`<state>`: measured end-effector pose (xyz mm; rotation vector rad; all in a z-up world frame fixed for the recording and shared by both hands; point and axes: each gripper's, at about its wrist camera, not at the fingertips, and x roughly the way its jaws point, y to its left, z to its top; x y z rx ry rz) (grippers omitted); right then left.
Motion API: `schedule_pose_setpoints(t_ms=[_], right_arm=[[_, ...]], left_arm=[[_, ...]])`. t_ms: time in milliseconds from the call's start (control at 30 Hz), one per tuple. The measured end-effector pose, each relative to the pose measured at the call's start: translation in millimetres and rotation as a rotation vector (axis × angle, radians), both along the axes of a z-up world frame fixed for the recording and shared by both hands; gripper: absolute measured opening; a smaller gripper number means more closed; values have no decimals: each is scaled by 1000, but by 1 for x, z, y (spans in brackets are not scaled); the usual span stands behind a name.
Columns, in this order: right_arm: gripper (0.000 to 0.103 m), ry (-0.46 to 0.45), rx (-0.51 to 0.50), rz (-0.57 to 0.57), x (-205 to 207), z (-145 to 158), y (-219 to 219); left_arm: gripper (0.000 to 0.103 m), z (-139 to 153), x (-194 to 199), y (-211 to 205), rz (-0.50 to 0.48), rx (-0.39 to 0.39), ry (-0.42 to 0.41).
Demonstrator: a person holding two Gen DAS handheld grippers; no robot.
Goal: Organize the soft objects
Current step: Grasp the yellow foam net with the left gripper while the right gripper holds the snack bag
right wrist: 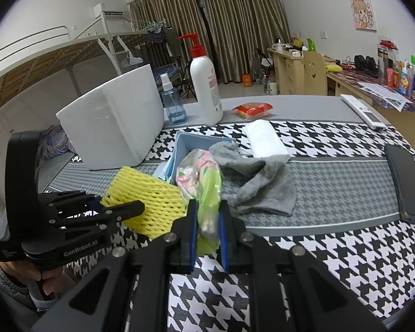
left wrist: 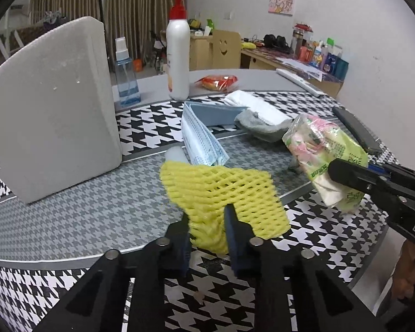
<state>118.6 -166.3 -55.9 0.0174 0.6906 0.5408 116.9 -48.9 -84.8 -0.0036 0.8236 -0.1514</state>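
Note:
A yellow foam net (left wrist: 221, 188) lies on the houndstooth table runner (left wrist: 332, 243), and my left gripper (left wrist: 207, 213) is shut on its near edge. The net (right wrist: 149, 196) shows again in the right wrist view beside the left gripper (right wrist: 119, 203). My right gripper (right wrist: 208, 203) is shut on a green and pink tissue pack (right wrist: 204, 177), held tilted above the table. The left wrist view has that pack (left wrist: 326, 149) at the right, with the right gripper (left wrist: 343, 174) on its lower end. A grey sock (right wrist: 262, 182) and a folded white cloth (right wrist: 265, 138) lie behind.
A white foam box (left wrist: 49, 110) stands at the left. Blue face masks (left wrist: 199, 141) lean out of a blue tray (left wrist: 215, 113). Behind are a spray bottle (left wrist: 126, 77), a pump bottle (left wrist: 177, 55) and a red snack pack (left wrist: 218, 81). A black phone (right wrist: 406, 182) and a remote (right wrist: 362, 110) lie right.

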Motion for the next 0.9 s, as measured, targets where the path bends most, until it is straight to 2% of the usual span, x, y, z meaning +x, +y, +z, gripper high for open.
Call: schedule_pose_setpoints(t_ms=[300,500,900], right_arm=[[17,-20,0,-1,-8,6,2],[17,-41,0,2,-16,13,6],[17,-79,3,10,-27,26,19]], left_arm=[[16,14,-16,1,-20,-12,-60],[15,28,-30,6,-5,16,-116],[13,49,-55,18,0,24,-206]])
